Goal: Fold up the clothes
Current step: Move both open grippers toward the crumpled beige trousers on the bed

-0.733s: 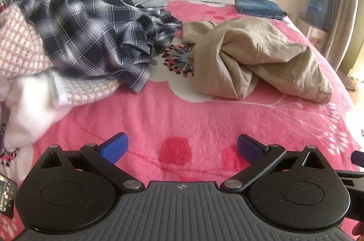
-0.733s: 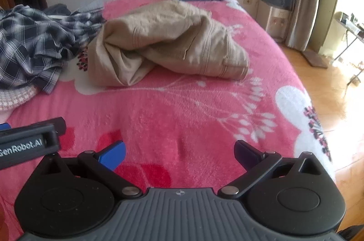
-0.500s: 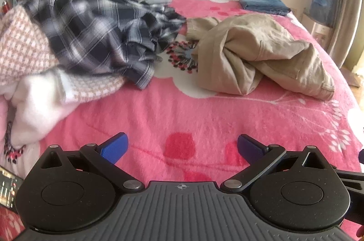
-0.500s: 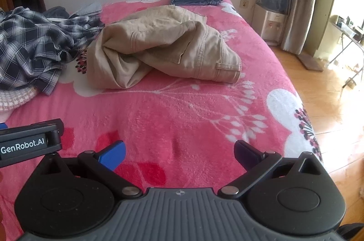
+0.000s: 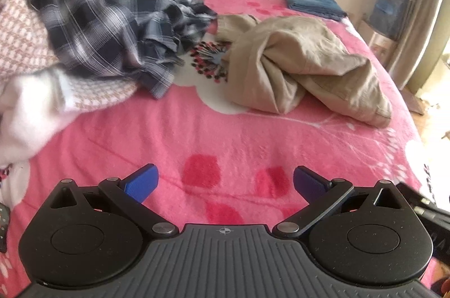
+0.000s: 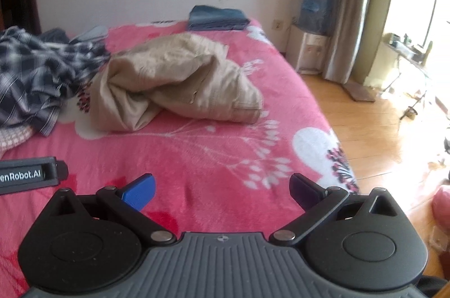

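Both grippers, left (image 5: 225,182) and right (image 6: 222,187), jaws spread, empty, aimed at crumpled trousers (image 5: 303,67) on bed (image 5: 225,135); likely next pick.

Daylight's pouring in from the window (image 6: 416,25) at the right edge of my right feed, totally blown out there. Both views look soft, slightly motion-blurred, with fisheye bending at the edges.

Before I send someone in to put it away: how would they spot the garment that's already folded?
Look at the pink floral bed and follow it to the far end by the white wall. There, past the crumpled beige trousers, lies a blue denim garment. It alone is folded flat and square; the plaid shirt and the others lie in loose heaps.
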### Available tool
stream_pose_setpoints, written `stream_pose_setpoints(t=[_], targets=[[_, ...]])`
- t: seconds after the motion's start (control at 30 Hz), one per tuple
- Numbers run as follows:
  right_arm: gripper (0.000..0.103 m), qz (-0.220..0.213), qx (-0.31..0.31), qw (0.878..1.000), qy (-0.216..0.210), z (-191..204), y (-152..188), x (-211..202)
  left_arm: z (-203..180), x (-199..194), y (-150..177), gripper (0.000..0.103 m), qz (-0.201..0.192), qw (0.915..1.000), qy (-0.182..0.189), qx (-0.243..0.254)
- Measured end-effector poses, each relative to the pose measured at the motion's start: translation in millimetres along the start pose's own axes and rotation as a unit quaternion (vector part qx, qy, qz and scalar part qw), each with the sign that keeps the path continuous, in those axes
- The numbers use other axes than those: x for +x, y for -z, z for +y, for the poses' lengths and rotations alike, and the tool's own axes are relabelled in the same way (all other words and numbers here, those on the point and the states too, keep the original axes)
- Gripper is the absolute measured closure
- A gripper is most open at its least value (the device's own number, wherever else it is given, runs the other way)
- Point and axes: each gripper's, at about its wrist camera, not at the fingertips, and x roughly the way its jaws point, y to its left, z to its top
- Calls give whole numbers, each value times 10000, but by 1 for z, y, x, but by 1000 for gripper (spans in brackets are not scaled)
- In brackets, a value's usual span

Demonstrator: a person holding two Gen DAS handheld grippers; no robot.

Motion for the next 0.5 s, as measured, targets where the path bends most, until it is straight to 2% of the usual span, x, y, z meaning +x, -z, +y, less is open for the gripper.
stream_pose_setpoints(t=[0.1,0.27,0.5], targets=[[0,-47,260,9996,12,-10,1,-7,-5,-6,4,0,-112,9999,-79,81],[0,-56,351,9994,11,-19,2,-14,-13,-15,5,0,-365,9988,-189,259],[0,-80,145,9998,-68,-15,2,-19,-11,-22,3,0,-681,9976,-139,-64]])
